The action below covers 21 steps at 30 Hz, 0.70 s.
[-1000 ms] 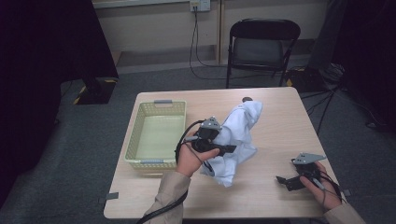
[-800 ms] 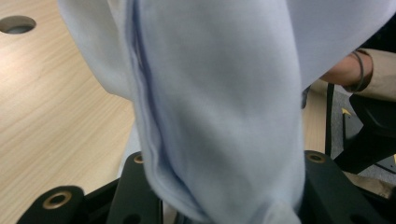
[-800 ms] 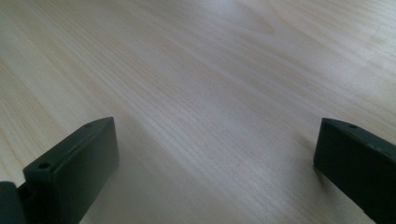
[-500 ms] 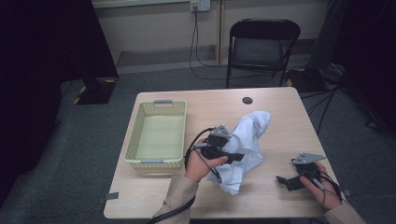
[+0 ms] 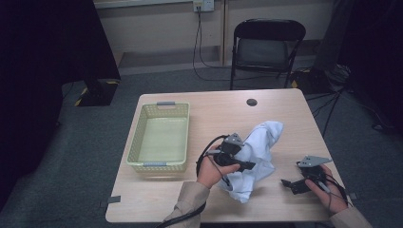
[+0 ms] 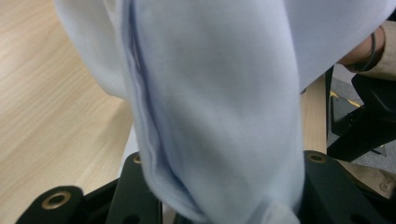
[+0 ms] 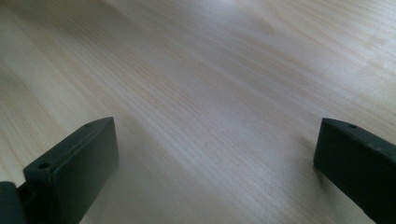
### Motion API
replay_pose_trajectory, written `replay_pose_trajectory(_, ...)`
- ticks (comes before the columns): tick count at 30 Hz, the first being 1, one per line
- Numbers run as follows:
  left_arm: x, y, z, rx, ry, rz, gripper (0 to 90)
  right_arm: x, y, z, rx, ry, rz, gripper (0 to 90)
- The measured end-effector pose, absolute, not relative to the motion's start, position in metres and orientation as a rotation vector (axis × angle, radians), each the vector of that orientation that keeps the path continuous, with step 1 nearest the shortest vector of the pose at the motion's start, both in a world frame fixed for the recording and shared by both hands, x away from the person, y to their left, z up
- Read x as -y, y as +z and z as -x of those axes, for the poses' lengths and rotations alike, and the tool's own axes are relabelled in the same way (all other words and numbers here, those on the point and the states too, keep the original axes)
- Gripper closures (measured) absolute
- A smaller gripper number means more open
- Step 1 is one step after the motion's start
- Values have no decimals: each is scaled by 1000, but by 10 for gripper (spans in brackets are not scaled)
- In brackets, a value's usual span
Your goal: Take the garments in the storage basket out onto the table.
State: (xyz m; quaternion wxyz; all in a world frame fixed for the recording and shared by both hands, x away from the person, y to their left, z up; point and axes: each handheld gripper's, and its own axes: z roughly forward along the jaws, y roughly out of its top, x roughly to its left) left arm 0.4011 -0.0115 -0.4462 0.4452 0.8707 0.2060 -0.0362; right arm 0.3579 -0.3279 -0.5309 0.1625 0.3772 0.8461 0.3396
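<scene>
A pale blue cloth (image 5: 256, 159) lies bunched on the wooden table (image 5: 214, 114), right of centre. My left gripper (image 5: 248, 166) is shut on a fold of it, held at the cloth's left side. In the left gripper view the cloth (image 6: 210, 102) drapes between the black jaws and hides most of them. My right gripper (image 5: 286, 182) rests near the table's front right corner, apart from the cloth. In the right gripper view the right gripper (image 7: 215, 158) has its jaws spread wide over bare wood, with nothing between them.
A pale yellow mesh basket (image 5: 134, 143) stands on the left half of the table. A small dark round mark (image 5: 252, 102) sits near the far edge. A black folding chair (image 5: 266, 47) stands behind the table.
My left gripper has carried the cloth toward the front of the table and lower, and the cloth has slumped from a tall drape into a bunch. The right gripper has stayed put.
</scene>
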Motion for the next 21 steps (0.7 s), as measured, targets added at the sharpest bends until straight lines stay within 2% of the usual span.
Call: replay_pose_trajectory(21, 45, -467, -402, -500, -93, -2216, 588, 328, -531, -358, -2414, 969, -1077, 0)
